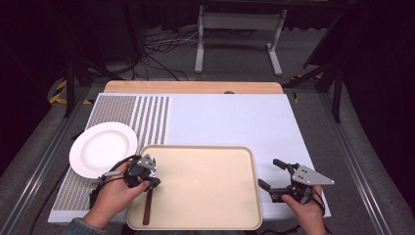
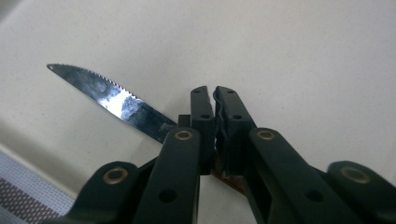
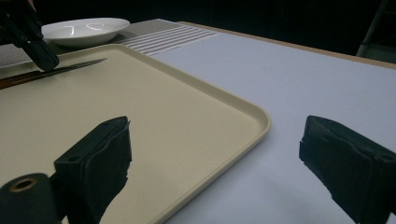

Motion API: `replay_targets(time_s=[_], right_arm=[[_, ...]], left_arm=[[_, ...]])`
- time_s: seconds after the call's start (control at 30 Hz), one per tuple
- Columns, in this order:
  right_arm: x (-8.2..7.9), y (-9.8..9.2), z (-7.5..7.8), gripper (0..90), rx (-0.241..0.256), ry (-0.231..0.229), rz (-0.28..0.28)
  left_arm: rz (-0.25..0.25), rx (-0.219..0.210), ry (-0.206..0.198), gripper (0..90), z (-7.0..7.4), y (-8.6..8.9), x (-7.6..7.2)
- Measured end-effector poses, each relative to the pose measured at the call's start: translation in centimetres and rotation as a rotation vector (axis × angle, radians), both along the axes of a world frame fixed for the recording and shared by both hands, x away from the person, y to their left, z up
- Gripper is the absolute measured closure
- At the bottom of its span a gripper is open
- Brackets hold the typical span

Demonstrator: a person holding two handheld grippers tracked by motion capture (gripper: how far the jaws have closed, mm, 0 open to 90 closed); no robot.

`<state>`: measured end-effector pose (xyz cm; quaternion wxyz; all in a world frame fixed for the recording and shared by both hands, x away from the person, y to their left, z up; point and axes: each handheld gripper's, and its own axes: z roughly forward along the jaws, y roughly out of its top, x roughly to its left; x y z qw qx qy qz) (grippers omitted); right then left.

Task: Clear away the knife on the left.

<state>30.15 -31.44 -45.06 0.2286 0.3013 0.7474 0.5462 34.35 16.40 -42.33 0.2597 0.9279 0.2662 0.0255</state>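
White sheeting covers the desk (image 1: pixel 230 117), with a beige tray (image 1: pixel 205 183) near me and a white plate (image 1: pixel 103 148) at its left. My left gripper (image 2: pixel 214 100) reaches over the tray's left edge, fingers clamped on the knife (image 2: pixel 114 100) lying there. My right gripper (image 1: pixel 270 175) rests beside the tray's right rim, fingers spread wide and empty.

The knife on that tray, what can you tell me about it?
The knife has a shiny, pointed, serrated steel blade and a dark brown, wood-like handle. It lies flat on the beige tray, near its left edge, handle toward the person. The left gripper has its jaws closed across it where blade meets handle.
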Motion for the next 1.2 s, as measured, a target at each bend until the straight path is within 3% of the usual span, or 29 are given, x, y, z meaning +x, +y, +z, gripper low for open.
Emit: replay_targets(time_s=[0.17,0.23,0.3,0.33,0.4,0.47,0.6,0.8,1.03,1.2], right_arm=[[0.0,0.0,0.0,9.3,0.0,-0.004,0.0],[0.0,0.0,0.1,8.6,-0.001,-0.01,-0.005],[0.0,-0.1,0.1,8.5,-0.001,-0.01,-0.007],[0.0,-0.1,0.2,8.4,-0.003,-0.013,-0.009],[0.0,-0.1,0.1,8.1,-0.002,-0.012,-0.012],[0.0,-0.1,0.2,8.0,-0.004,-0.013,-0.014],[0.0,0.0,0.1,8.0,-0.003,-0.013,-0.013],[0.0,0.0,0.2,8.0,-0.005,-0.015,-0.015],[0.0,-0.1,0.2,8.0,-0.005,-0.016,-0.014],[0.0,0.0,0.2,8.0,-0.004,-0.018,-0.013]], left_arm=[[0.016,-0.053,-0.034,64.3,1.3,0.4,-0.5],[0.035,-0.088,-0.056,46.8,1.9,0.7,-0.7],[0.046,-0.101,-0.072,35.5,2.1,0.8,-0.8],[0.052,-0.121,-0.093,35.5,2.3,1.0,-1.0],[0.057,-0.141,-0.124,24.3,2.6,1.4,-1.1],[0.056,-0.16,-0.153,19.4,2.7,1.8,-1.3],[0.061,-0.186,-0.216,14.3,2.9,2.7,-1.5],[0.065,-0.248,-0.256,10.4,3.0,3.9,-1.9],[0.065,-0.316,-0.338,6.9,2.8,5.9,-2.6],[0.066,-0.372,-0.362,6.3,2.4,7.1,-3.1]])
